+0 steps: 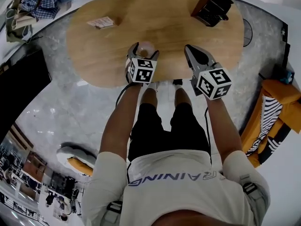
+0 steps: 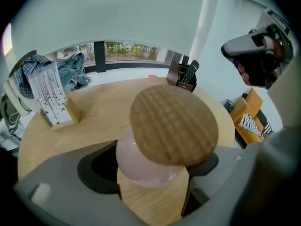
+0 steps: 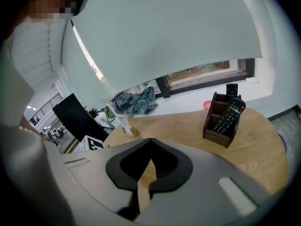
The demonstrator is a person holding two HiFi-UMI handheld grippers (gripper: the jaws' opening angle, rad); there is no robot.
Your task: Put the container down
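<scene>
The left tongs [image 2: 153,168] are clamped on a pale pink, rounded translucent container [image 2: 141,166] topped by a round, flat wooden lid [image 2: 174,126]. The black pads [image 2: 101,166] stand wide apart and press the pink body from either side. The lid tilts toward the camera and hides most of the container. In the head view the container sits at the near edge of the oval light-wood bench [image 1: 155,18], between the tips of these tongs. Whether its base rests on the wood or hangs just above it cannot be told.

The right tongs [image 3: 150,142] are closed with nothing in them; their tips meet, and only a thin sliver of bench shows lower down between the pads. They hang over the near edge of the bench, beside the left tongs and apart from them.

Farther out on the bench, at the far right, stands a dark brown wooden organiser [image 3: 221,121] with a black remote control [image 3: 231,111] upright in it. At the far left stands a white printed card in a pale wooden base [image 2: 51,100].

Beyond the bench lies a heap of checked and denim clothing [image 2: 70,69]. On the white sill past the organiser sits a small red dish [image 3: 208,105]. To the person's right, on the grey marbled floor [image 1: 61,112], stands an orange seat [image 1: 282,91] with a black-and-white striped cushion [image 1: 267,121].
</scene>
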